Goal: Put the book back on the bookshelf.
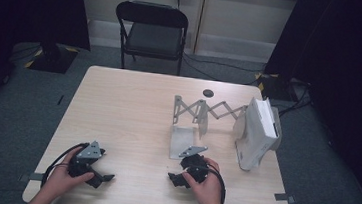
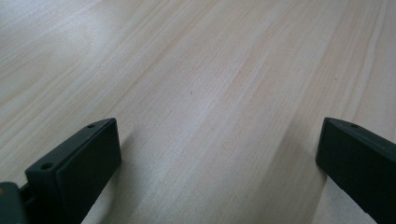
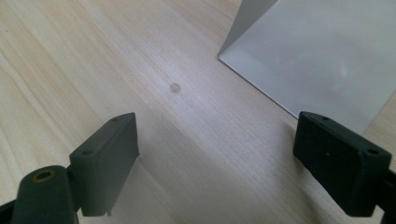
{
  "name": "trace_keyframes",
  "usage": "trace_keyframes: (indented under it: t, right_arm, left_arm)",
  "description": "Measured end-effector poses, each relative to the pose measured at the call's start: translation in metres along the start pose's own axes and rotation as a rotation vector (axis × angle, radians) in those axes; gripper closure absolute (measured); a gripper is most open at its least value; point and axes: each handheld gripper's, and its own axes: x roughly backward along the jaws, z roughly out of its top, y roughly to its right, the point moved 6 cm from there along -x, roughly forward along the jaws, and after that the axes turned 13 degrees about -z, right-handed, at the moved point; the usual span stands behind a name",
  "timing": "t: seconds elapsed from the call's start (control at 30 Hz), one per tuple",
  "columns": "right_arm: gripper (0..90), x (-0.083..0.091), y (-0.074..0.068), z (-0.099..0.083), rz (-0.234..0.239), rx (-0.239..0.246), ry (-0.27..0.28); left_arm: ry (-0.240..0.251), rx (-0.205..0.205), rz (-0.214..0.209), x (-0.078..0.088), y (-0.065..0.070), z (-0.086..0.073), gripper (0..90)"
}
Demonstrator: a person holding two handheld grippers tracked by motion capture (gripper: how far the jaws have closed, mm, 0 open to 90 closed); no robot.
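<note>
The expandable metal book rack [image 1: 203, 115] stands stretched out right of centre, white books [image 1: 257, 132] leaning at its far right end. Both the left gripper [image 1: 103, 179] and the right gripper [image 1: 173, 177] rest open and empty near the table's [image 1: 128, 107] near edge, so the work seems finished.

Dim room, soft overhead light on table [image 1: 133, 107], mild blur, faint tool shadows.

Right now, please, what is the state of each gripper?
Left gripper: open, holding nothing, above bare table.
Right gripper: open, holding nothing, close to the metal plate.
</note>
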Motion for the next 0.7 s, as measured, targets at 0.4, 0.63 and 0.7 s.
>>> trace_keyframes:
  t: [0.4, 0.63, 0.7]
  right_arm:
    - [11.8, -0.004, -0.0044, -0.0026, -0.041, 0.01, 0.077]
    - [11.5, -0.0048, -0.0049, -0.0052, -0.04, -0.001, 0.131]
    - [11.6, -0.005, -0.0054, -0.0062, -0.04, -0.009, 0.152]
  left_arm:
    - [0.0, 0.0, 0.0, 0.0, 0.0, 0.0, 0.0]
    - [0.003, 0.0, -0.001, -0.0002, 0.0, 0.0001, 0.0]
    - [0.004, 0.0, -0.001, -0.0003, 0.0, 0.0001, 0.0]
